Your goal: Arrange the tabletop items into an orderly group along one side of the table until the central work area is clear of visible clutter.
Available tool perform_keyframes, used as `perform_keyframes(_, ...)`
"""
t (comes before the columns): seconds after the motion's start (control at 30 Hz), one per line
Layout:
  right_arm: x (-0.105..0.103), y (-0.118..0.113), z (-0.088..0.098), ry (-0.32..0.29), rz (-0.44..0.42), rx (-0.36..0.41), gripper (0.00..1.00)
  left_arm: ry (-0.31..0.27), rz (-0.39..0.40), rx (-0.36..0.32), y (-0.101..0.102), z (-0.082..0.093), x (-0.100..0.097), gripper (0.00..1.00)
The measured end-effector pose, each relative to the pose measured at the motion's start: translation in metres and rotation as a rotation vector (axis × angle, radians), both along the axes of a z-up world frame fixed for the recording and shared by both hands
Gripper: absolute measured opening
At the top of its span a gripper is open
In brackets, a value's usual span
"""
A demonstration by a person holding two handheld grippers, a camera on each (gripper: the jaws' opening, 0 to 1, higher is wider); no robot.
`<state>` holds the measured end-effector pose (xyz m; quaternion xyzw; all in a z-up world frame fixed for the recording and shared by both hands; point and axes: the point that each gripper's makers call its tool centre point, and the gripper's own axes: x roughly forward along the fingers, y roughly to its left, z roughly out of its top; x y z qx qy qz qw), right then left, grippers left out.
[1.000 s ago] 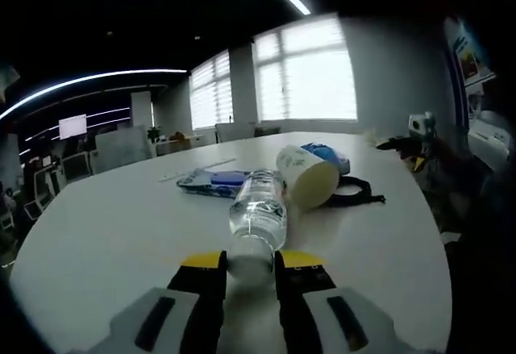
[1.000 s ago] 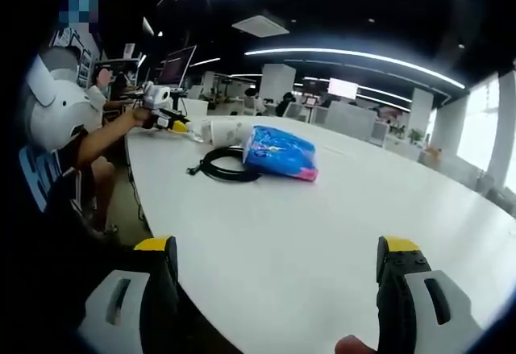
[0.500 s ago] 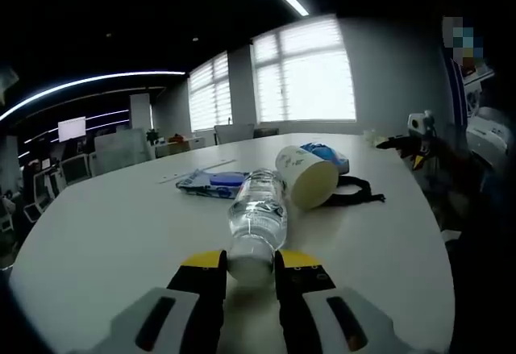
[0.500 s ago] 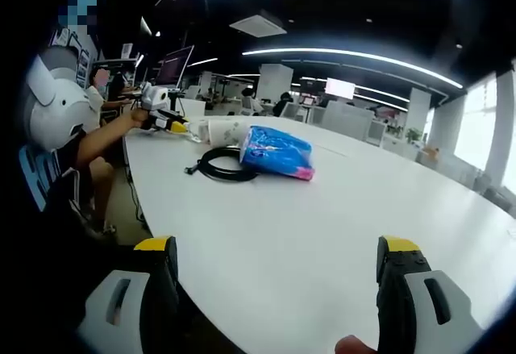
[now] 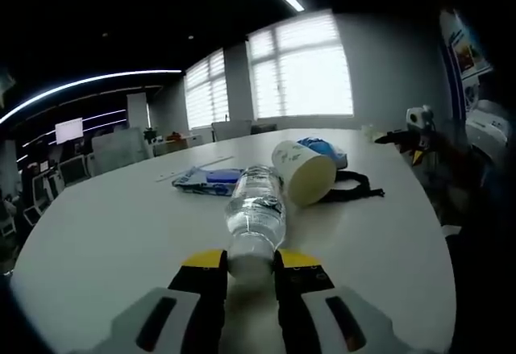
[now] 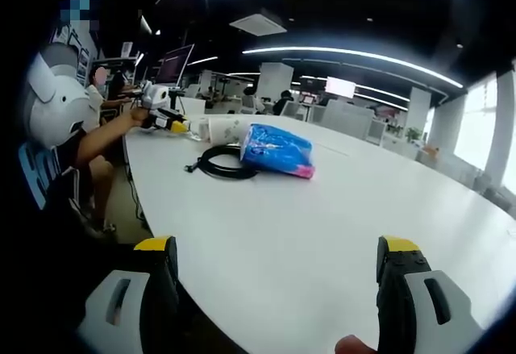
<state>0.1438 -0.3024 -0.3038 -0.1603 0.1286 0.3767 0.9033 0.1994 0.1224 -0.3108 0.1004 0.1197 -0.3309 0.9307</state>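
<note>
Now clamped in left gripper [image 5: 248, 267] by its cap end, clear plastic water bottle [image 5: 254, 217] lying on white worktop [image 5: 113, 233], long axis straight ahead; right gripper [image 6: 278, 277] wide apart, empty

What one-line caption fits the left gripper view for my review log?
Left gripper closed on a lying water bottle, beside a tipped paper cup on the white table.

Both views skim low across one table [image 5: 113, 233] from opposite ends.
</note>
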Motion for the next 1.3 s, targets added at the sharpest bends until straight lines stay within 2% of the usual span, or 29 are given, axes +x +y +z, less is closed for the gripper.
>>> perform_keyframes(0.23,-0.001,-0.001,0.0,0.0,-0.005,-0.005,1.0,-0.019,0.025,-0.011,0.001,0.002,-0.002,0.19)
perform_keyframes(0.53,0.0,0.0,0.0,-0.001,-0.001,-0.01,1.0,-0.07,0.06,-0.041,0.012,0.014,-0.011,0.19)
perform_keyframes(0.93,0.0,0.003,0.001,-0.001,0.009,-0.016,1.0,-0.202,0.101,-0.086,0.017,0.052,-0.028,0.19)
perform_keyframes(1.3,-0.001,0.002,0.002,-0.007,0.004,-0.015,1.0,-0.304,0.1,-0.139,0.014,0.094,-0.027,0.19)
